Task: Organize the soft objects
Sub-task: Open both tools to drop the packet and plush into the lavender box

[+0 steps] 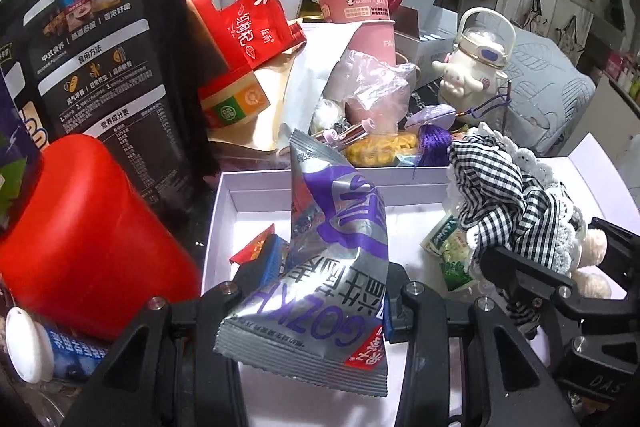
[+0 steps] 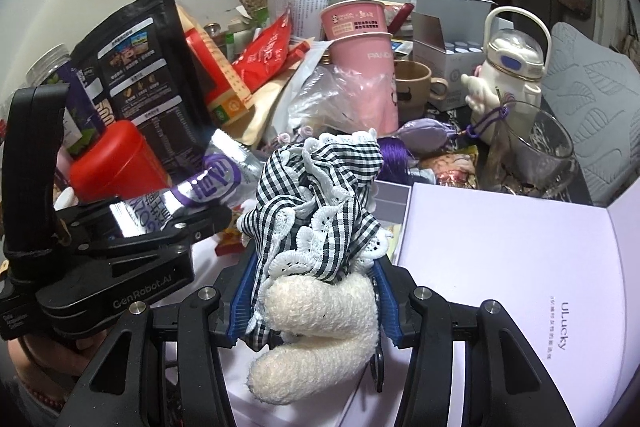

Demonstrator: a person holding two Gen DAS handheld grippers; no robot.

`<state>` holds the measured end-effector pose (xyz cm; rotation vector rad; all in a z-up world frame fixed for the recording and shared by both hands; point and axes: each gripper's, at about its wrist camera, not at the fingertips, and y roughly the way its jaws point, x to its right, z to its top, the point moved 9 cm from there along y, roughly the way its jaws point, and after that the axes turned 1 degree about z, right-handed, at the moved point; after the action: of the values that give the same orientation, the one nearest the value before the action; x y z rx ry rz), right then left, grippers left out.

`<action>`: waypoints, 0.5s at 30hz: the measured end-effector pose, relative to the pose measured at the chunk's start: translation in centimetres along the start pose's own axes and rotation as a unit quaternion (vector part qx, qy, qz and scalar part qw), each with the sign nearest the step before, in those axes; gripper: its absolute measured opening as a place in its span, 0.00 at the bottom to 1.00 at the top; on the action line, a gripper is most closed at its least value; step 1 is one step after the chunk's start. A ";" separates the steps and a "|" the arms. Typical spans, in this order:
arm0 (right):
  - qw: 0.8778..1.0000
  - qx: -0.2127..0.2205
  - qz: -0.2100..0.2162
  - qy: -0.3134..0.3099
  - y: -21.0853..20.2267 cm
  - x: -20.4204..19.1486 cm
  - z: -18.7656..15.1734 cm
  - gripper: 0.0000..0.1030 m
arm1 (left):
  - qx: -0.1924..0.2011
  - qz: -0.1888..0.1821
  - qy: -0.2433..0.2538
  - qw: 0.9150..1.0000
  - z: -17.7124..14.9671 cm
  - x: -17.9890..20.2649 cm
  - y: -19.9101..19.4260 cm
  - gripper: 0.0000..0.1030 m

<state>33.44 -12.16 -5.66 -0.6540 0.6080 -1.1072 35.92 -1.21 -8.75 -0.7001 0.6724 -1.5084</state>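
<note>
My left gripper is shut on a silver and purple snack packet and holds it over the open white box. It also shows in the right wrist view at the left, with the packet in it. My right gripper is shut on a plush toy in a black and white gingham dress, whose cream legs hang toward the camera. In the left wrist view the toy and right gripper are at the right, above the box.
The box holds a green packet and a small red packet; its lid lies open at right. Clutter rings it: red canister, black pouch, pink cups, cream kettle, glass mug.
</note>
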 end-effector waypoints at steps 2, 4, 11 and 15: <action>1.000 -0.002 -0.006 0.007 0.2 0.3 0.0 0.50 | -0.002 0.001 -0.001 1.000 0.0 0.0 0.1 0.40; 1.000 -0.008 -0.005 0.011 0.4 0.5 -0.1 0.51 | -0.009 -0.003 -0.008 1.000 0.0 0.1 0.2 0.43; 1.000 -0.012 -0.019 0.020 0.7 1.2 -0.2 0.54 | 0.004 0.011 0.001 1.000 0.2 0.2 -0.2 0.43; 0.999 -0.018 -0.021 0.029 1.0 1.6 -0.3 0.59 | -0.007 0.006 0.002 1.000 0.0 0.4 0.0 0.44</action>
<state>34.28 -13.40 -6.79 -0.6695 0.6676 -1.1602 35.90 -1.65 -8.74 -0.7023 0.6885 -1.4953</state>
